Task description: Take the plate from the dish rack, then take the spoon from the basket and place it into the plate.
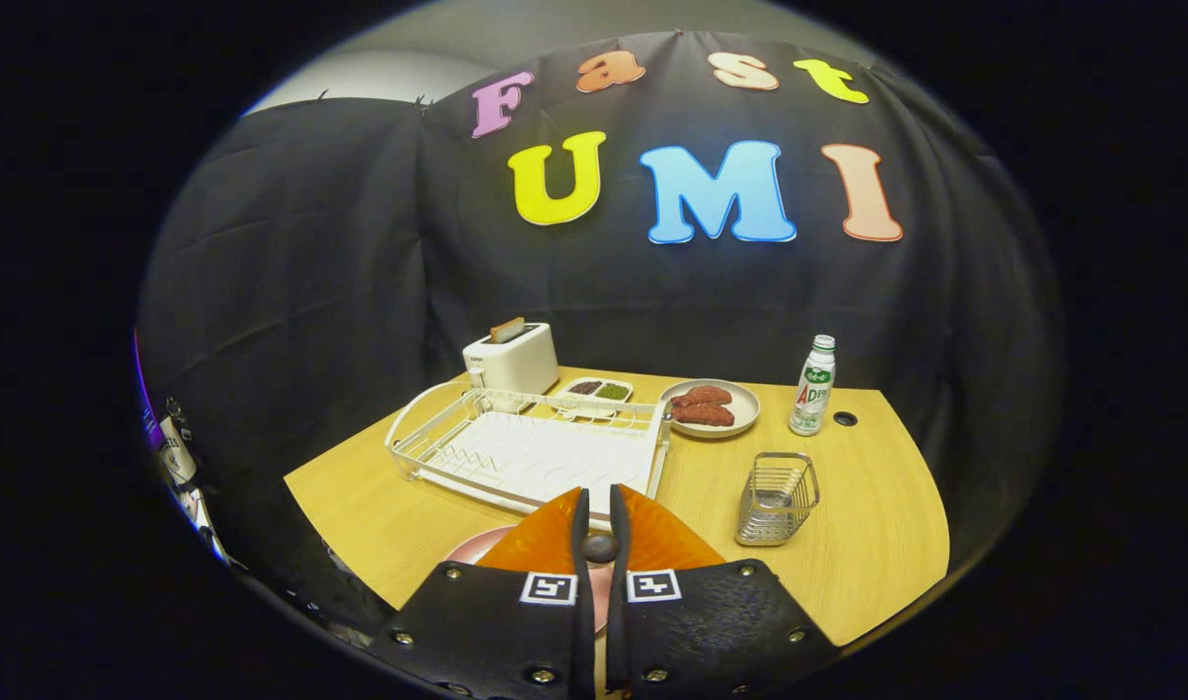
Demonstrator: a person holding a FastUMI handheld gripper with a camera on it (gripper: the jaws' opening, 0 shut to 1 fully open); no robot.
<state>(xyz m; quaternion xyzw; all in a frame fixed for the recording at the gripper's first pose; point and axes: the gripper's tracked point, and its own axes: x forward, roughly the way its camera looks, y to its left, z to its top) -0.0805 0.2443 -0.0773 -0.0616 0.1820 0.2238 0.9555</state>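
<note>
- Spoon: thin, stiff, slippery handle pinched between the nearly closed fingers of the tool, low over the pink plate just beneath.
- Judgement: light; grip mid-handle, or it pivots.

The bottle label shows large letters "AD"; its smaller print is unreadable.

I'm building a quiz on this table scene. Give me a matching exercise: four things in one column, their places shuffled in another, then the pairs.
1 toaster
2 bottle
3 wire basket
4 pink plate

A beneath the gripper, which is shut on the spoon
B behind the dish rack
C right of the dish rack, nearer the fingers than the bottle
D right of the plate of meat

Pairs: 1-B; 2-D; 3-C; 4-A
</note>
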